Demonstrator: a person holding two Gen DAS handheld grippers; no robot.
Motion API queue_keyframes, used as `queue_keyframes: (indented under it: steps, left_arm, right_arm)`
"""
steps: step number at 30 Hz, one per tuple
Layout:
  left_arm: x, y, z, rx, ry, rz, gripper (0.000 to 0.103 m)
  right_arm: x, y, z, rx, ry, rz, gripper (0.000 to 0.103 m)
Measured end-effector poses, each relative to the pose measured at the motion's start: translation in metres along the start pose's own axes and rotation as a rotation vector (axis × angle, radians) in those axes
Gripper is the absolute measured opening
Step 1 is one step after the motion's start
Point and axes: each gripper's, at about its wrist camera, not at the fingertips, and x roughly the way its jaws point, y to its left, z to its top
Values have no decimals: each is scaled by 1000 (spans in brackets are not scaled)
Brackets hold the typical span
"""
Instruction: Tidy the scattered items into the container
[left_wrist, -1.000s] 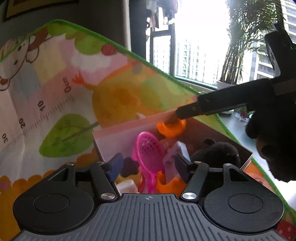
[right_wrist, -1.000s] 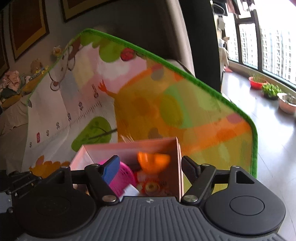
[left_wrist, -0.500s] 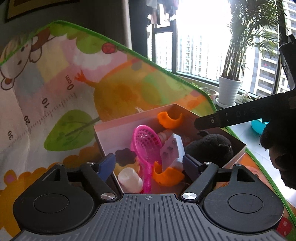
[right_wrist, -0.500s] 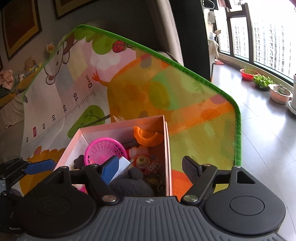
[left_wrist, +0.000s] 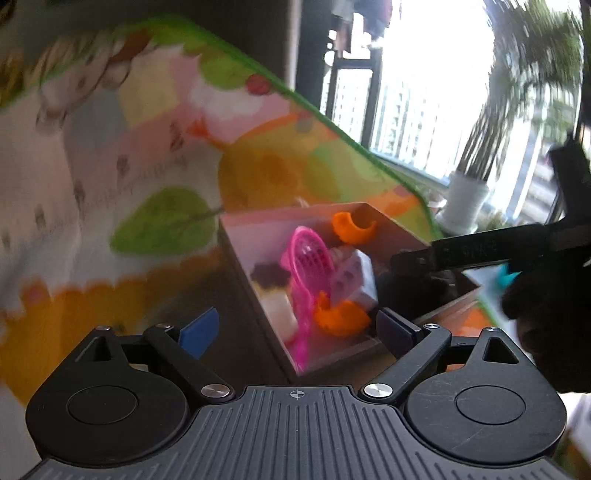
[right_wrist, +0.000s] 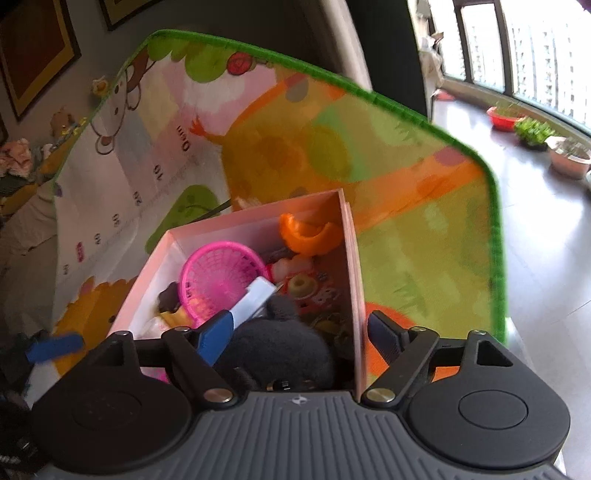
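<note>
Both tongs stand wide and hold nothing: the left tongs (left_wrist: 295, 326) and the right tongs (right_wrist: 301, 334) hang just above the box (right_wrist: 352, 266) on the play mat (right_wrist: 406, 177). Sorting looks nearly finished; next, scan the mat for strays. Just ahead inside: one pink basket (right_wrist: 218, 277), two orange cups (left_wrist: 352, 227), one dark plush toy (right_wrist: 280, 347), one white block (left_wrist: 354, 280).

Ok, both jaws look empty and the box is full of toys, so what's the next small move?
Probably back both grippers away and scan the mat for strays. The left gripper and right gripper are open and hold nothing; the pink basket, orange pieces and dark plush already lie in the box. No loose item shows on the visible mat.
</note>
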Motion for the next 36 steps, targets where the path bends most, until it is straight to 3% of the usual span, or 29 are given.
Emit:
queue_keyframes:
  steps: [4,7,12,19,21,25,27,30,32,36]
  left_arm:
    - [2,13,-17,-74,32,-131,96]
    - [4,19,-20,-89,19,-173,98]
    - [0,43,-21,-137,-11,-122,99]
    - [-13,62,-25,-131,-20,-61,99]
    - [-16,62,-28,-129,-18,-18,100]
    - [-28,48,-45,-24,-16,223,103]
    - [-33,45,-56,-32,-4,283,103]
    - [-40,41,-71,-70,27,269,103]
    - [-42,36,-79,-70,41,302,103]
    - [-35,33,-88,-79,91,369,103]
  right_arm:
    - [5,14,-1,-7,-2,-27,94]
    - [10,26,-1,-10,10,-9,95]
    - [27,59,0,-58,20,8,99]
    - [42,91,-4,-110,-10,18,100]
    - [31,88,-8,-74,-51,8,100]
    - [-24,88,-32,-32,-208,-26,103]
    - [-37,92,-52,-61,-175,-29,103]
    - [-33,100,-92,-116,-47,-69,103]
    - [-28,104,-116,-148,-3,-114,103]
    - [-29,115,-129,-201,-11,-192,103]
